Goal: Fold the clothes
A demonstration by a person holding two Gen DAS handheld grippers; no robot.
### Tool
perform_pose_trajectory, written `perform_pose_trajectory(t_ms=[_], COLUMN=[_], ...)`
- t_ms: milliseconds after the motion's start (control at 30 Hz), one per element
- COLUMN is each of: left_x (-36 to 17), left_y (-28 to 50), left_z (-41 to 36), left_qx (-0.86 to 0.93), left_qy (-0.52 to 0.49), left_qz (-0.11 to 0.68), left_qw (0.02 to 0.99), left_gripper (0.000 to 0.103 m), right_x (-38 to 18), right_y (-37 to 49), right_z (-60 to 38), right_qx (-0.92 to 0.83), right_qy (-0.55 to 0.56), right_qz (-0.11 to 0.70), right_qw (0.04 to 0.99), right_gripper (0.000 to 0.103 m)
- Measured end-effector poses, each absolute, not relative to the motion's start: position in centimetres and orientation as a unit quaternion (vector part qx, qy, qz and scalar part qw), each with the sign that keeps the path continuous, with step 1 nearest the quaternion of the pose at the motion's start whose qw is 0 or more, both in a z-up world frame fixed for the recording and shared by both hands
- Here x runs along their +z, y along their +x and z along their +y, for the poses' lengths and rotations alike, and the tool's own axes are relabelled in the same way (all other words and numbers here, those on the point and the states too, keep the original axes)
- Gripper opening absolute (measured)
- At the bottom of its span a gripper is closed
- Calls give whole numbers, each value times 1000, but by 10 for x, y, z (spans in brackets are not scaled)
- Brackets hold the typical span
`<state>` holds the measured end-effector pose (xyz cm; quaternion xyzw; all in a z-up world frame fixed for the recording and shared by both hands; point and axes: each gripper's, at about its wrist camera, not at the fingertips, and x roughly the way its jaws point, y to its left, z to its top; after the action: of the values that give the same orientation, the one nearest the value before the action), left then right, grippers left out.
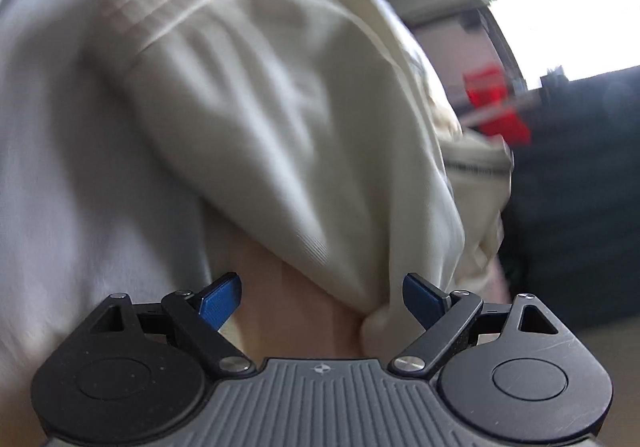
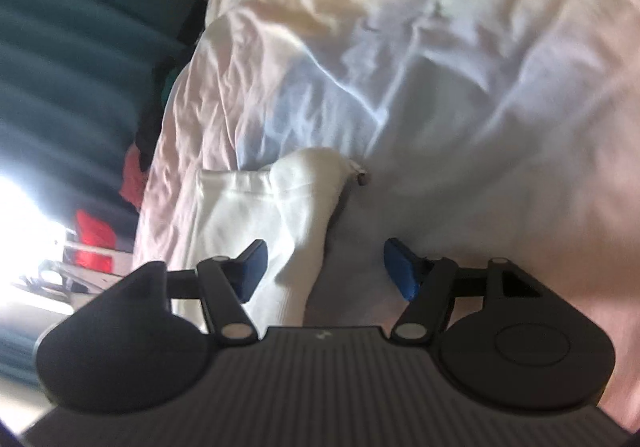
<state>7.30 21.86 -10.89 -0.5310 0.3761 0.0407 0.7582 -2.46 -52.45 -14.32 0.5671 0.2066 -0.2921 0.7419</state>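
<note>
Left wrist view: your left gripper [image 1: 322, 297] stands open beside the cream garment [image 1: 288, 119]. Your right gripper [image 2: 324, 267] stands open over its cuff [image 2: 296, 199] on the bedsheet [image 2: 460, 67].

**Cloth, plastic and metal: how the surfaces look**

The cream garment [image 1: 280, 107] is soft knit cloth, matt, with fine ribbing near its lower edge. The bedsheet [image 2: 460, 67] beneath is thin woven cloth, matt and heavily creased. The left gripper [image 1: 322, 297] has matt black plastic arms, a grey ribbed housing, shiny metal pivot pins and blue finely textured pads [image 1: 220, 301]. The right gripper [image 2: 324, 267] shows the same finishes. A small shiny metal piece [image 2: 362, 177] sits at the garment's tip.
</note>
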Motion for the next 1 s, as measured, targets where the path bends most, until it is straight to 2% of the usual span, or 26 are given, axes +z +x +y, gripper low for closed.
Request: perform_pose_trajectory(t_ms=[67, 133, 167, 200, 233, 267, 333, 367, 400, 500, 633, 767, 867, 1000], left_x=[-119, -126, -127, -128, -129, -130, -131, -129, -127, -115, -83, -50, -35, -21], left_y=[71, 67, 64, 61, 57, 56, 55, 55, 54, 50, 30, 4, -10, -38], left_z=[231, 243, 249, 255, 261, 266, 274, 276, 279, 285, 295, 339, 373, 394], left_qx=[50, 66, 80, 95, 110, 120, 134, 142, 149, 162, 158, 141, 120, 117], left_qy=[-577, -610, -618, -625, -631, -636, -640, -635, -631, -616, -602, -621, -642, -611], left_qz=[361, 339, 322, 306, 290, 280, 270, 269, 267, 252, 223, 199, 216, 252], left_qw=[731, 713, 713, 712, 711, 709, 707, 710, 713, 729, 751, 745, 726, 742], left_gripper=[88, 83, 75, 72, 70, 66, 54, 43, 32, 11, 9, 6, 3, 3], right_x=[-145, -146, -147, -147, -148, -149, -151, -152, -152, -149, -137, -129, -123, -111], right_y=[-22, -19, -20, -21, -23, -24, -25, -25, -25, -25, -30, -43, -53, -76], right_z=[-525, -529, -532, -534, -537, -538, -541, -543, -544, -545, -543, -546, -549, -545], right_qx=[-290, -283, -282, -286, -292, -293, -291, -290, -289, -288, -290, -306, -314, -345], right_qy=[574, 580, 580, 579, 576, 575, 572, 570, 568, 568, 564, 556, 554, 561], right_qz=[200, 196, 194, 193, 193, 193, 195, 195, 193, 172, 144, 130, 116, 90], right_qw=[740, 739, 739, 739, 739, 739, 742, 743, 746, 752, 760, 762, 763, 747], right_gripper=[66, 59, 49, 43, 31, 25, 17, 13, 12, 7, 6, 6, 6, 6])
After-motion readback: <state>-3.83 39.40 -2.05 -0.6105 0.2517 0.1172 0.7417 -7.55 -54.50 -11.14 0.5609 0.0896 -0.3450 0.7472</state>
